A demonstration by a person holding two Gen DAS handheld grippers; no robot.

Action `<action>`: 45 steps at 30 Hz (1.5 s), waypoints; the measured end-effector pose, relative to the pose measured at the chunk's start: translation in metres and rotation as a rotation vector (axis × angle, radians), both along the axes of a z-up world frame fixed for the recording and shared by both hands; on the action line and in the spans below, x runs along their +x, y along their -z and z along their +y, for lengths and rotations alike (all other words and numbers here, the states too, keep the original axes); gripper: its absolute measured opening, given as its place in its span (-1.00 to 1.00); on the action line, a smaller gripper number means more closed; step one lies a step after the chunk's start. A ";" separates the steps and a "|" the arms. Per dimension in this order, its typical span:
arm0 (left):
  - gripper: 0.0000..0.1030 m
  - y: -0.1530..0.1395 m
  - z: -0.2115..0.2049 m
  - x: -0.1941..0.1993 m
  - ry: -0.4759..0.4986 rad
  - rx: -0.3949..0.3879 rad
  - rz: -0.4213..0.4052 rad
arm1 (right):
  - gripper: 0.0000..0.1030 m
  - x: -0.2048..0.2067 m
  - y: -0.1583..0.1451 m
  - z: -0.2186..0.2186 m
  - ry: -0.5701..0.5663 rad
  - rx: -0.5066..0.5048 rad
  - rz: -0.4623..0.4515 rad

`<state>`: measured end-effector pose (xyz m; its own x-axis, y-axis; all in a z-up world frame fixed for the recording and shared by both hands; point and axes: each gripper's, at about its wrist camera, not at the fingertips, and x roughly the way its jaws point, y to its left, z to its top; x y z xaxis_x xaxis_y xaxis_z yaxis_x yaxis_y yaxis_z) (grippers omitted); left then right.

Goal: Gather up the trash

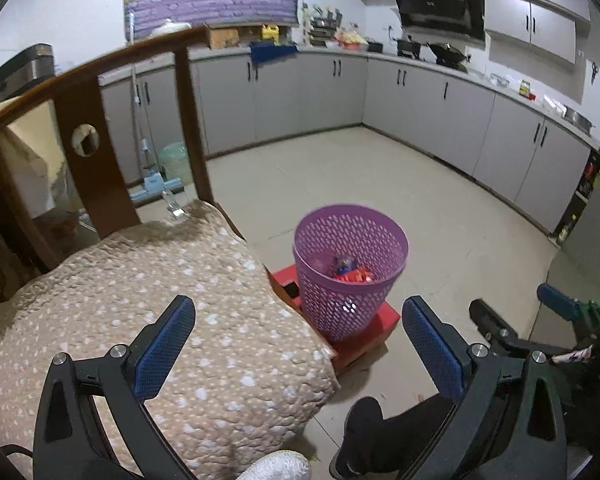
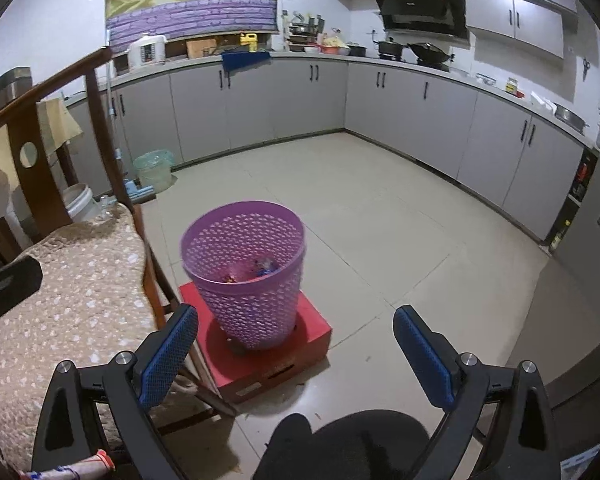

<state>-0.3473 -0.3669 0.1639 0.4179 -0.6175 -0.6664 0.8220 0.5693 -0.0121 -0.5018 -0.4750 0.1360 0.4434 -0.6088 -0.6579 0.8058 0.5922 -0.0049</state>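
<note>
A purple perforated waste basket (image 1: 350,270) stands on a red box (image 1: 374,330) on the floor beside a chair; it holds red and blue wrappers (image 1: 350,272). It also shows in the right wrist view (image 2: 246,272) on the red box (image 2: 260,356). My left gripper (image 1: 300,344) is open and empty, above the chair's cushion edge, short of the basket. My right gripper (image 2: 296,352) is open and empty, just in front of the basket. The right gripper also shows at the right edge of the left wrist view (image 1: 520,312).
A wooden chair (image 1: 84,120) with a beige spotted cushion (image 1: 148,312) stands left of the basket. Grey kitchen cabinets (image 2: 420,112) run along the back and right. A green bin (image 2: 153,170) and a mop (image 1: 156,184) stand by the cabinets. A dark shoe (image 2: 340,440) is below.
</note>
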 end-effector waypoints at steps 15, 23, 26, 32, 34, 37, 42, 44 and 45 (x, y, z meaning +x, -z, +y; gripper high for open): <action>0.99 0.027 -0.011 0.008 0.016 0.060 0.078 | 0.94 0.015 0.018 -0.013 -0.021 0.061 0.031; 0.99 0.038 -0.011 0.010 0.024 0.092 0.127 | 0.94 0.026 0.024 -0.008 -0.047 0.068 0.057; 0.99 0.042 -0.011 0.011 0.020 0.098 0.130 | 0.94 0.029 0.028 -0.009 -0.050 0.075 0.066; 0.99 0.047 -0.010 0.018 0.013 0.101 0.148 | 0.94 0.036 0.035 -0.010 -0.054 0.084 0.088; 0.99 0.047 -0.010 0.020 0.010 0.099 0.148 | 0.94 0.038 0.036 -0.010 -0.057 0.084 0.092; 0.99 0.047 -0.008 0.024 0.003 0.092 0.144 | 0.94 0.041 0.036 -0.010 -0.060 0.084 0.097; 0.99 0.046 -0.006 0.029 -0.011 0.083 0.137 | 0.94 0.045 0.038 -0.008 -0.067 0.085 0.105; 0.99 0.043 -0.004 0.031 -0.022 0.072 0.118 | 0.94 0.046 0.038 -0.007 -0.069 0.083 0.105; 0.99 0.041 -0.002 0.031 -0.027 0.066 0.109 | 0.94 0.046 0.038 -0.007 -0.070 0.082 0.104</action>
